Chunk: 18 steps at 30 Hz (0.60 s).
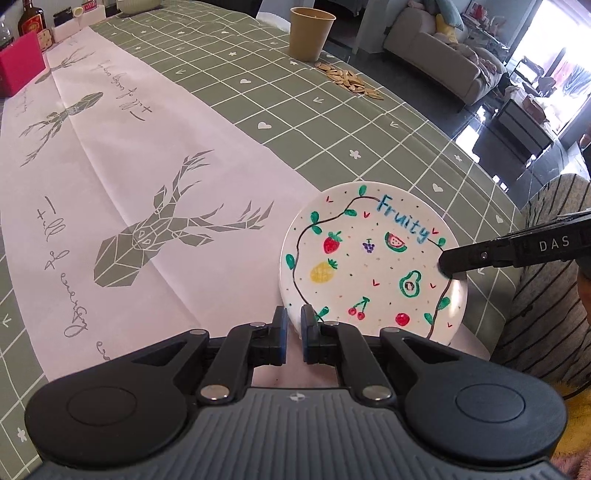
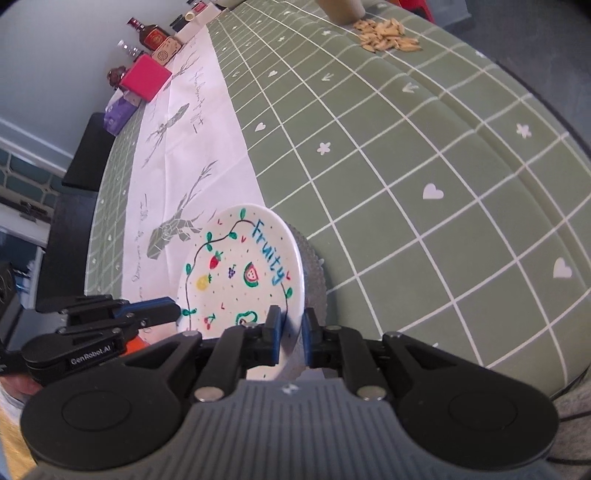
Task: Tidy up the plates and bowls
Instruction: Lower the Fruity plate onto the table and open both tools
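Plate (image 1: 369, 266): one white plate painted with fruits and the word "Fruity". It is at the near edge of the surface (image 1: 332, 122), beside the white deer runner (image 1: 110, 166). Nothing lies on it.
Cup (image 1: 310, 33): one tan cup stands far back. Its inside is hidden in both views.
Seeds (image 1: 347, 79): one loose pile lies on the cloth just beside the cup, not in any container.
Left tongs (image 1: 293, 325): clamped on the near rim of the plate, one blue pad on each side.
Right tongs (image 2: 291, 332): the opposite rim is between the pads. Whether both pads press on it I cannot tell.
Count: one plate, one cup, one pink box (image 1: 22, 70), two tongs.
Only in the left view: a sofa (image 1: 436, 48) behind the surface and a striped sleeve (image 1: 546, 295) at the right.
Only in the right view: a grey dotted thing (image 2: 314, 266) just under or behind the plate, a purple pack (image 2: 118, 116), and at least two bottles (image 2: 151, 33) at the far end. The plate looks tilted here.
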Each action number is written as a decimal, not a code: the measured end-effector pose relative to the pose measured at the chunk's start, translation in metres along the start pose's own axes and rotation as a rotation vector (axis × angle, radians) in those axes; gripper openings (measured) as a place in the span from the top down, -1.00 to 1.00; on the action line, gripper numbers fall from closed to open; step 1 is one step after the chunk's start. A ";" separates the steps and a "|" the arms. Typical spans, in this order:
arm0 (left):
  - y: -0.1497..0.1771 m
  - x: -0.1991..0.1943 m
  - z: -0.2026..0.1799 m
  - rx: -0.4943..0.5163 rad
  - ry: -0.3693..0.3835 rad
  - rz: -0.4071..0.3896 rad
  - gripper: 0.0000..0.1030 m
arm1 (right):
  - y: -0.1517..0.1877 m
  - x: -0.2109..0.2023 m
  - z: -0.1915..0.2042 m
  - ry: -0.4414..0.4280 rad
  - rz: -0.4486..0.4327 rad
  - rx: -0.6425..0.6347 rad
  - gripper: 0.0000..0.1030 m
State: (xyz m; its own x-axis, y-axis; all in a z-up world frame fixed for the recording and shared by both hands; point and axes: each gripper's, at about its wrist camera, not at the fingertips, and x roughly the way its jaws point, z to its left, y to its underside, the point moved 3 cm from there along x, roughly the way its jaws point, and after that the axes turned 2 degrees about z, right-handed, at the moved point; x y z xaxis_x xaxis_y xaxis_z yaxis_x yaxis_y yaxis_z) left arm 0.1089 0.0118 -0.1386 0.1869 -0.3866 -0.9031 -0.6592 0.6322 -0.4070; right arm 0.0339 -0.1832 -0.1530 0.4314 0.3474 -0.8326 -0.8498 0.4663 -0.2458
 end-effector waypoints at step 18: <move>0.002 0.000 -0.007 0.010 -0.085 -0.026 0.27 | 0.001 -0.010 0.040 0.163 -0.042 -0.117 0.01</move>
State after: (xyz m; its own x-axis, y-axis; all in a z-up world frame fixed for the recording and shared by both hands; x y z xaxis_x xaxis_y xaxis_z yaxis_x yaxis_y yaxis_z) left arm 0.1024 0.0089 -0.1387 0.2651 -0.3446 -0.9005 -0.6459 0.6300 -0.4312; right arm 0.0414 -0.1537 -0.1250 0.4209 0.1888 -0.8872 -0.8653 0.3770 -0.3303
